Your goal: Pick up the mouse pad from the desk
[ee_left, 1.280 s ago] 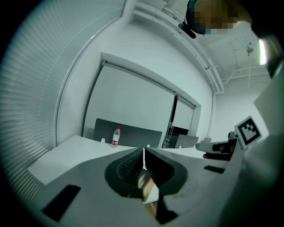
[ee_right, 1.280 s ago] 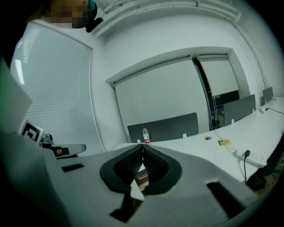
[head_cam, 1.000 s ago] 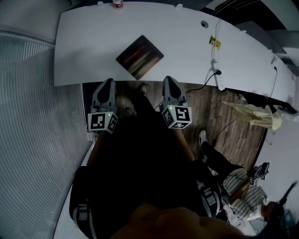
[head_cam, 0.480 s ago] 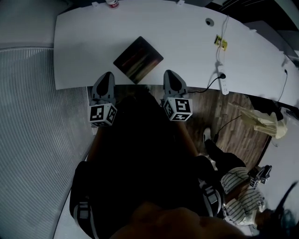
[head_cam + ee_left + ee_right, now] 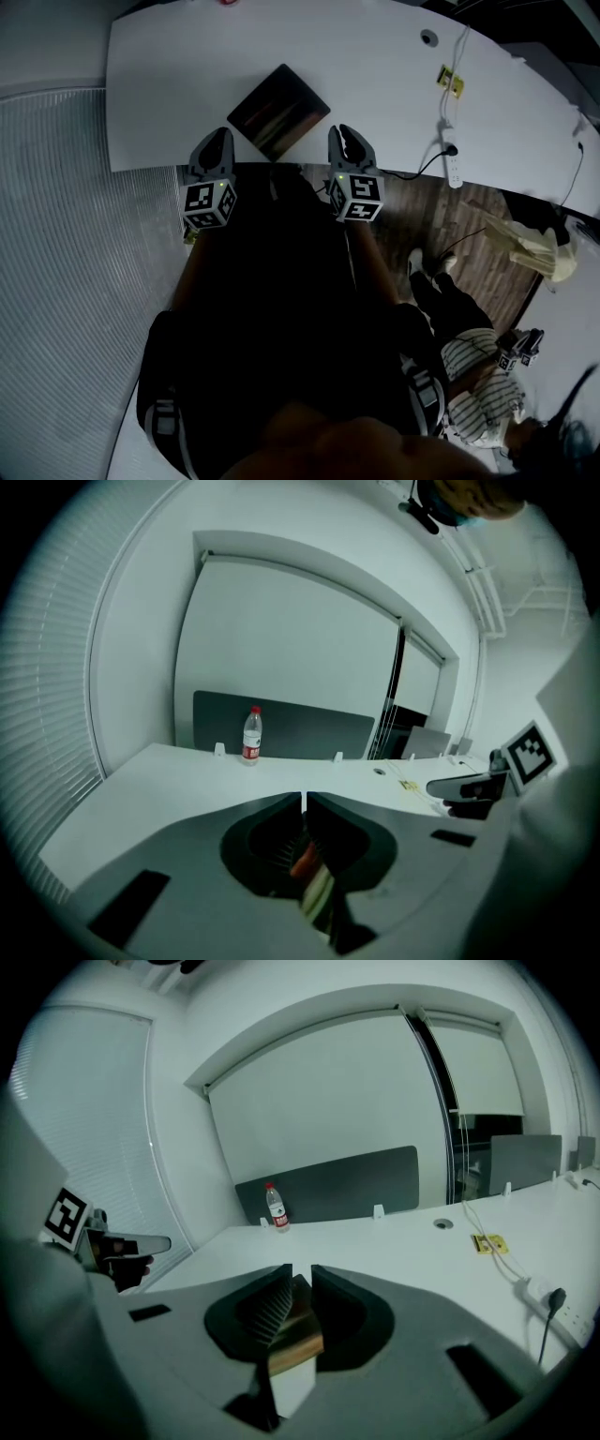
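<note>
The mouse pad (image 5: 278, 111) sits just beyond and between my left gripper (image 5: 217, 137), closed and empty, and right gripper (image 5: 343, 135), jaws just parted, empty.

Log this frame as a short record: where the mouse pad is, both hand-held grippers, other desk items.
mouse pad: flat on the desk, near its front edge, not gripped
left hand-held gripper: jaws shut, empty, left of the pad
right hand-held gripper: jaws slightly apart, just been opening, nothing between them, right of the pad
also on desk: water bottle at the far edge, power strip
</note>
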Demonstrator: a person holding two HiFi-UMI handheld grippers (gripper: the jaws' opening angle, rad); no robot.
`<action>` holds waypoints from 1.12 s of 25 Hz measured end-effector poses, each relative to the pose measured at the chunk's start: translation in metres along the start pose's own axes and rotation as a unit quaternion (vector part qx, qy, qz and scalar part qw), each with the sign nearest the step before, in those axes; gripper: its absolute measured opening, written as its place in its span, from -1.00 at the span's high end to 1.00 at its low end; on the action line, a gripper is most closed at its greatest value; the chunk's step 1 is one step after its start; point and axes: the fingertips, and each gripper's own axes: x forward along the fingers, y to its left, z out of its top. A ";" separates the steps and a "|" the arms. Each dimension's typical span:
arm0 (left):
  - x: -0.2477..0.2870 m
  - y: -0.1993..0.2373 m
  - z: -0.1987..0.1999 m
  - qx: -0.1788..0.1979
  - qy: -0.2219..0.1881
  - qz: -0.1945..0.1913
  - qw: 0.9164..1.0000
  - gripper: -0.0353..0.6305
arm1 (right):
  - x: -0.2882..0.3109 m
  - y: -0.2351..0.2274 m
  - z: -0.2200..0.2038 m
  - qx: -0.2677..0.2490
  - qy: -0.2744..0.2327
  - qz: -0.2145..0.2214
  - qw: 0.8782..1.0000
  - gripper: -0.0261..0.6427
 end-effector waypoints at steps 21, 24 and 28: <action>0.094 0.064 -0.117 0.003 0.199 -0.034 0.979 0.48 | 0.109 -0.018 -0.074 0.002 0.133 -0.051 0.990 0.56; 0.102 0.067 -0.136 0.024 0.234 -0.037 0.971 0.46 | 0.120 -0.024 -0.086 0.003 0.151 -0.057 0.987 0.52; 0.111 0.071 -0.160 0.034 0.275 -0.041 0.960 0.41 | 0.128 -0.027 -0.103 0.004 0.186 -0.062 0.981 0.47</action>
